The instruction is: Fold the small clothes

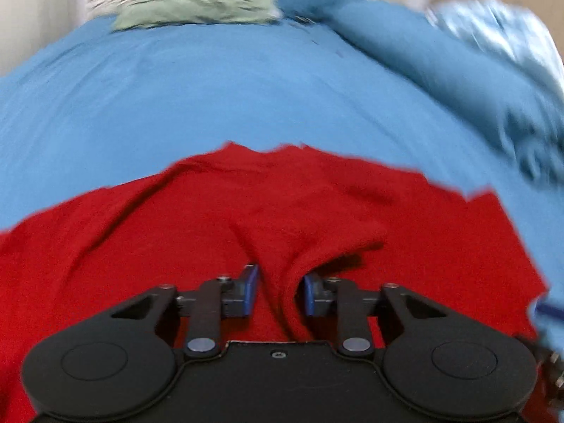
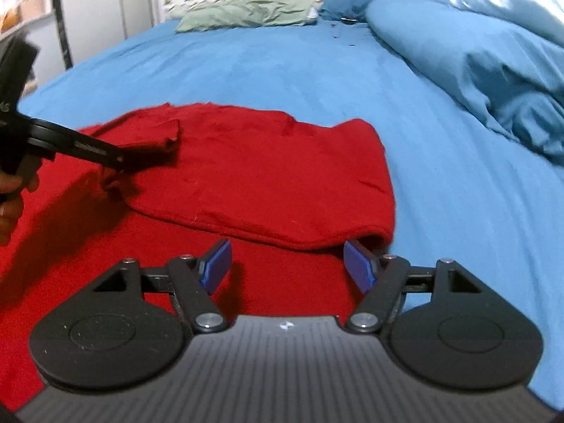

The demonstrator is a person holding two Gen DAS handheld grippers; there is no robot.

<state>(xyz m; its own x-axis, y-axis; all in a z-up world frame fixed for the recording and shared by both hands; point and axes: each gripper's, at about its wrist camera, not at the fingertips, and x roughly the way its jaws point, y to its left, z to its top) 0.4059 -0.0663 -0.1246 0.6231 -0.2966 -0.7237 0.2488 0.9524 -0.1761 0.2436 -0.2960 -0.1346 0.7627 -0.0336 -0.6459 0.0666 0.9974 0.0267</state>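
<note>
L gripper (image 1: 280, 294) is pinching a ridge of the red garment (image 2: 268, 172) lying on the bed (image 2: 440, 162) to carry the fold, while R gripper (image 2: 287, 269) is hovering spread wide at the folded edge.

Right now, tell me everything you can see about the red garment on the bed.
The red garment is a plain, soft, knit-looking cloth lying on the blue bedsheet. It is partly folded: one section is doubled over the rest, with a rounded fold edge near the right gripper, whose open fingers hover just short of that edge. A raised ridge of the fabric runs between the fingers of the left gripper, which are partly closed around it. The surface is wrinkled, with no print or buttons visible.
</note>
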